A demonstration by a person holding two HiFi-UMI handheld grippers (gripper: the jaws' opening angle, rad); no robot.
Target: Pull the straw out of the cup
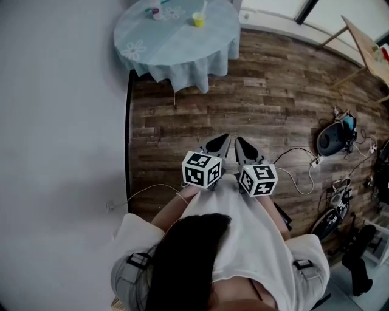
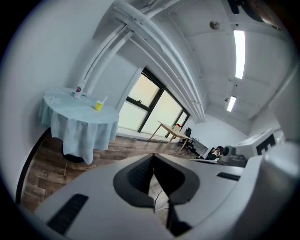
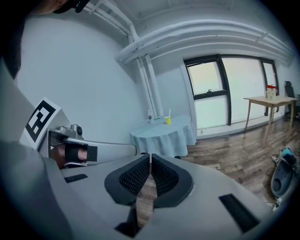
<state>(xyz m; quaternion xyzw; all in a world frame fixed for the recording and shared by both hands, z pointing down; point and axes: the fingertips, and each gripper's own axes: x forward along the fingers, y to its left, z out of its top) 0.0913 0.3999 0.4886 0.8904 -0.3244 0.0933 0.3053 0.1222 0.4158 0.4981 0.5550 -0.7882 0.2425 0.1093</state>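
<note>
Head view: the cup [image 1: 198, 19] sits on the round, cloth-covered desk [image 1: 182, 51] at the far side of the wooden floor [image 1: 255, 97], well apart from me, with the straw [image 1: 204, 7] leaning out of it; the left gripper [image 1: 223, 138] and right gripper [image 1: 239, 141] are held just beside each other in front of the person's body, both pointing toward the desk; loose cables [image 1: 298, 176] lie on the floor to the right, and I judge they could catch a foot on the way across.

Left gripper view: its jaws are pressed together with nothing between them; the cup shows small and yellow on the desk, with a small bottle [image 2: 78, 89] near it; if these jaws arrive at the desk without opening they would simply knock the cup rather than steady it.

Right gripper view: jaws likewise together and empty, lined up roughly under the distant cup; the cup looks small and light, so my main worry is that a pull on the straw with the cup unheld would lift or tip it; a slanted pull could also bend the straw or drag the cup into the bottle; the cloth may slide under any sideways push.
</note>
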